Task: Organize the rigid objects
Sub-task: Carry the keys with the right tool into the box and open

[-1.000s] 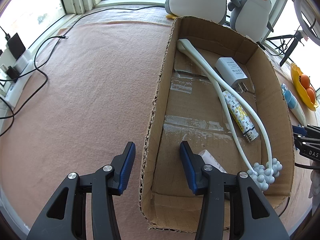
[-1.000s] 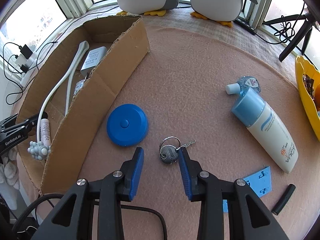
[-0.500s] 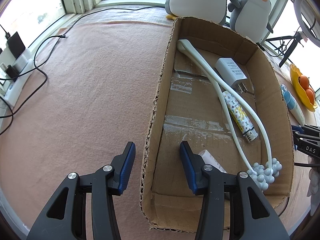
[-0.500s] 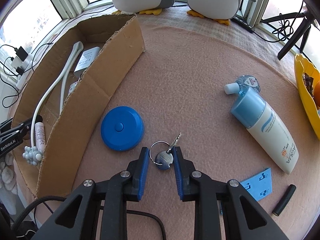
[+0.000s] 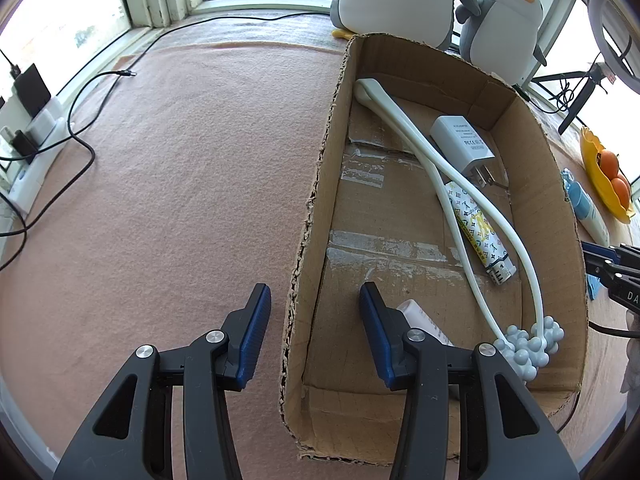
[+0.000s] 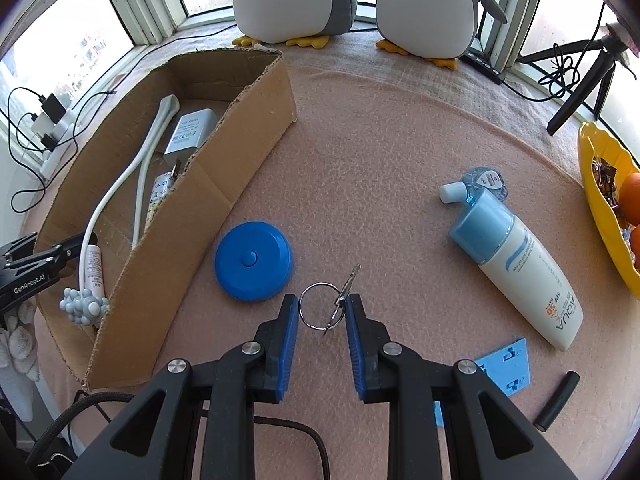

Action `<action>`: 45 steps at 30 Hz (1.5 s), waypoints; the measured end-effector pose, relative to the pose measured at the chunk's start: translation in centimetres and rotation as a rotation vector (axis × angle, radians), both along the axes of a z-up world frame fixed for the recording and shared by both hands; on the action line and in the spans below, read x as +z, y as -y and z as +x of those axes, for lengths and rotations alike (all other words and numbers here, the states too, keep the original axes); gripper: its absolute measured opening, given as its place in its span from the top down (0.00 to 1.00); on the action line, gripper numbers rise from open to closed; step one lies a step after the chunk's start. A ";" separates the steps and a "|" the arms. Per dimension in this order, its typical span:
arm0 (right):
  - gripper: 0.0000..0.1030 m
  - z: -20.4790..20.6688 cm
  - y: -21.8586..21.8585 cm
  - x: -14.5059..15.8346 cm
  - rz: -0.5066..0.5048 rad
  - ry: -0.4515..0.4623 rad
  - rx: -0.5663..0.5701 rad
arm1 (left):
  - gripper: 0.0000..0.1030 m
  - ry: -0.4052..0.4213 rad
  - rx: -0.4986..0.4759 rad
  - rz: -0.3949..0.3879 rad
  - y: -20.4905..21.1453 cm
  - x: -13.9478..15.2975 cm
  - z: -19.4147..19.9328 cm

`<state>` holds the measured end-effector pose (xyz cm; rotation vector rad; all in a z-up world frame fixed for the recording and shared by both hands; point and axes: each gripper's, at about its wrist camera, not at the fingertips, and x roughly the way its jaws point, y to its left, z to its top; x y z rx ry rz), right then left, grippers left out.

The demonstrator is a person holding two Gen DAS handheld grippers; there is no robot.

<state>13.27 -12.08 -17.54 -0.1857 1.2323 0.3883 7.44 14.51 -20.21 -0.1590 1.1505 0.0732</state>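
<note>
- The left gripper (image 5: 314, 288) points steeply down, its black arms coming in from the near edge of its own view.
- Its jaws stand apart. The left blue pad (image 5: 253, 332) is outside the left wall of the cardboard box (image 5: 308, 248) and the right pad (image 5: 378, 332) is inside it. Neither pad touches the wall.
- The right gripper (image 6: 322, 299) also points steeply down, tips close to the surface.
- Its jaws have just been closing, with the key ring (image 6: 316, 285) between them. The ring sits against the left pad, and its key stands edge-on against the right pad.
- Each gripper shows at the edge of the other's view: the left one at the far left, the right one at the far right.
</note>
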 end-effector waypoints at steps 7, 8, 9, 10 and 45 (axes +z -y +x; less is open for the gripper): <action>0.79 0.0 -0.4 1.4 0.010 0.031 0.007 | 0.56 0.000 0.000 0.000 0.0 0.0 0.0; 0.79 0.0 -0.5 1.8 0.018 0.034 0.009 | 0.56 0.000 0.000 0.000 0.0 0.0 0.0; 0.79 0.0 -0.7 2.1 0.025 0.038 0.011 | 0.56 0.000 0.000 0.000 0.0 0.0 0.0; 0.79 0.0 -0.9 2.6 0.035 0.043 0.015 | 0.56 0.000 0.000 0.000 0.0 0.0 0.0; 0.59 -1.2 -11.6 5.5 0.107 0.098 0.213 | 0.56 0.000 -0.002 0.004 0.0 0.1 0.1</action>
